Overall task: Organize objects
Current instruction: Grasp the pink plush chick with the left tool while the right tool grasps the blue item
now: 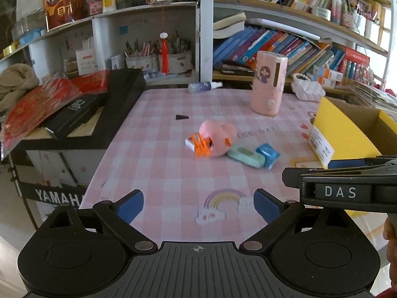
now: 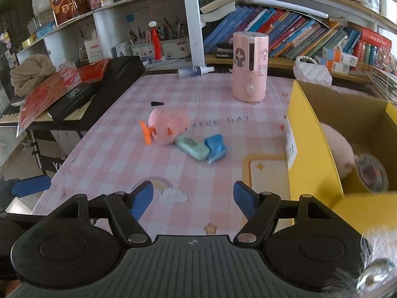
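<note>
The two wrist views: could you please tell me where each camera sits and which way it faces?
Left wrist: on the left tongs, angled down across the pink checked table toward the bookshelves; its own open blue pads, the right tongs and a bit of hand at the right edge show.
Right wrist: on the right tongs, facing the same way, beside the yellow box; its open pads and a left-tongs pad show.
Shared: pink plush toy, green case, blue packet, pink cylinder.

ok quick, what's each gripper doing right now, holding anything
Left gripper: open, nothing between its pads.
Right gripper: open, holding nothing.
</note>
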Motion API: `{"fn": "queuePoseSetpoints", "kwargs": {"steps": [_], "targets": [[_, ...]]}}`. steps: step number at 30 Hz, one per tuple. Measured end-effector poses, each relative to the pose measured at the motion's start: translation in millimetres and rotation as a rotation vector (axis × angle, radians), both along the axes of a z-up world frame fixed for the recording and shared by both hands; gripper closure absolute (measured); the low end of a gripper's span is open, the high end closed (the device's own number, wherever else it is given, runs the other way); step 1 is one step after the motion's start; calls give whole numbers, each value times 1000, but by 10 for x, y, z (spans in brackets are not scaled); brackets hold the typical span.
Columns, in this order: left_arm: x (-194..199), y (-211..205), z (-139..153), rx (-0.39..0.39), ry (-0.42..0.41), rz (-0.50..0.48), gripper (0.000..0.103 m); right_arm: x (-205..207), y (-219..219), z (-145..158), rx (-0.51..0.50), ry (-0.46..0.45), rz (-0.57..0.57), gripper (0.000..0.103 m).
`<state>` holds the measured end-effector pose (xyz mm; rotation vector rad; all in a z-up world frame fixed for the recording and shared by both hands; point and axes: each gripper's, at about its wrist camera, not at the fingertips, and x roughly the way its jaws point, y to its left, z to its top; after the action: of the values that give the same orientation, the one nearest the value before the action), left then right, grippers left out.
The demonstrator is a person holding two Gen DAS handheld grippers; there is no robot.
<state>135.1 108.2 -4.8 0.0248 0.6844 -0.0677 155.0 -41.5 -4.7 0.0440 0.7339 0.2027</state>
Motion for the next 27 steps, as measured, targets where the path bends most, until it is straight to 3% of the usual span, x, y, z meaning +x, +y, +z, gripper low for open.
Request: {"fn": "queuePoseSetpoints", "kwargs": {"steps": [8, 19, 27], "targets": [[366, -45, -22, 24, 11, 18, 6, 470, -28, -36, 12, 17, 15, 33], [772, -49, -136, 33, 43, 70, 7, 1081, -78, -273, -7, 96, 3, 55], [962, -39, -200, 32, 52, 106, 7, 1444, -123, -535, -21, 179, -6, 57]]}}
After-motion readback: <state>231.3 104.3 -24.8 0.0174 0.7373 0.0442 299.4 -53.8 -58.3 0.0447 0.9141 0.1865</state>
